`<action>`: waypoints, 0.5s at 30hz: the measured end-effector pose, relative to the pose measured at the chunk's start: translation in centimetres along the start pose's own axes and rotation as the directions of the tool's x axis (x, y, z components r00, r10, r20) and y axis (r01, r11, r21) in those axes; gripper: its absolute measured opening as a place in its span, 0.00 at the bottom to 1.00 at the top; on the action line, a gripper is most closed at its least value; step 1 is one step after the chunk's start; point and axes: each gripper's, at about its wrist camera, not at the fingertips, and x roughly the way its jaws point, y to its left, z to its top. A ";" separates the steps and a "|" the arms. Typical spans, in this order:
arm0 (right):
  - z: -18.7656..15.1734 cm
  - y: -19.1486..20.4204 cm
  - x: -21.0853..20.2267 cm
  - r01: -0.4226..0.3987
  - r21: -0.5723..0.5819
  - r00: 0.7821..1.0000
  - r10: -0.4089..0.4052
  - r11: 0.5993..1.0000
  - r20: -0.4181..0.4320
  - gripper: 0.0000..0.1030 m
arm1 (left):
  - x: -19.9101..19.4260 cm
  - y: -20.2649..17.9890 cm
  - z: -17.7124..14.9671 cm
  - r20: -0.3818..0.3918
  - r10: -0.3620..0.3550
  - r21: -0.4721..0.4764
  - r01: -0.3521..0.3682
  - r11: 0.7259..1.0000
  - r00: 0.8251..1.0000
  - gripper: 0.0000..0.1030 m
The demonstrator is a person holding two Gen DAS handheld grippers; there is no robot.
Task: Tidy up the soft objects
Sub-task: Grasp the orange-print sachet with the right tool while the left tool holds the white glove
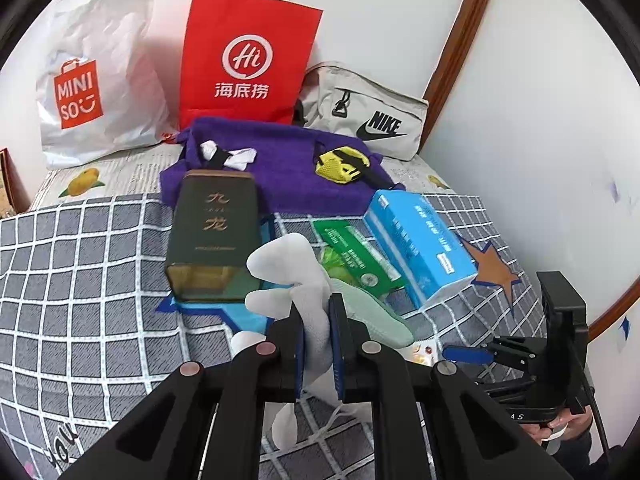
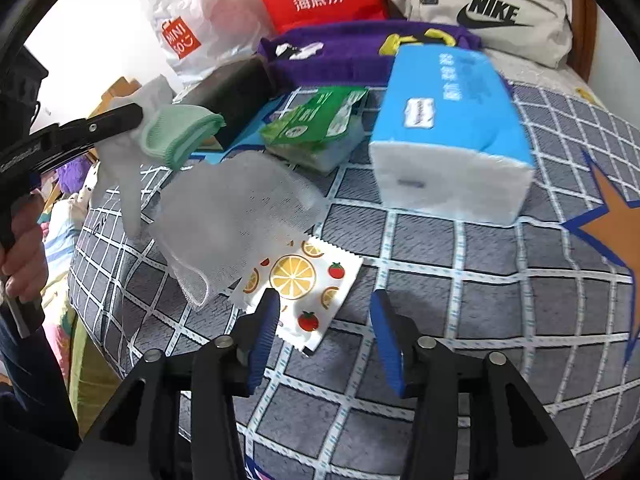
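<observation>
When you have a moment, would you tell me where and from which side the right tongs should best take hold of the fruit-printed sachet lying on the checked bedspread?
Probably its near corner, coming from above. The fruit-printed sachet lies flat on the bedspread, its far end tucked under a translucent white sock, so only the near part is free. The right tongs stand open just above it.

Bed cover: grey squares, white grid lines, orange star edged in blue.
Sock: white with a mint-green cuff.
Tissue pack: sky blue over white.
Wipes packet: green.
Sachet: white, printed with orange slices and red tomatoes.
Towel: purple.
Paper bag: red, white logo.
Tin: dark green, gold characters.
Pouch: beige, black logo.
</observation>
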 end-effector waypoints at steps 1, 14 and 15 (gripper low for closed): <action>0.0 0.2 0.3 0.000 -0.001 1.000 0.000 1.000 -0.007 0.50 | 0.1 0.1 -0.2 -0.004 0.002 0.001 -0.002 1.000 1.000 0.11; 0.5 4.1 2.4 0.114 -0.093 0.993 -0.112 0.989 0.022 0.78 | 0.1 2.1 -1.2 -0.014 -0.009 -0.037 0.009 0.999 1.000 0.11; 0.5 4.4 2.6 0.131 -0.106 0.991 -0.128 0.986 0.028 0.79 | 0.1 2.3 -1.2 -0.016 -0.010 -0.037 0.009 0.999 1.000 0.11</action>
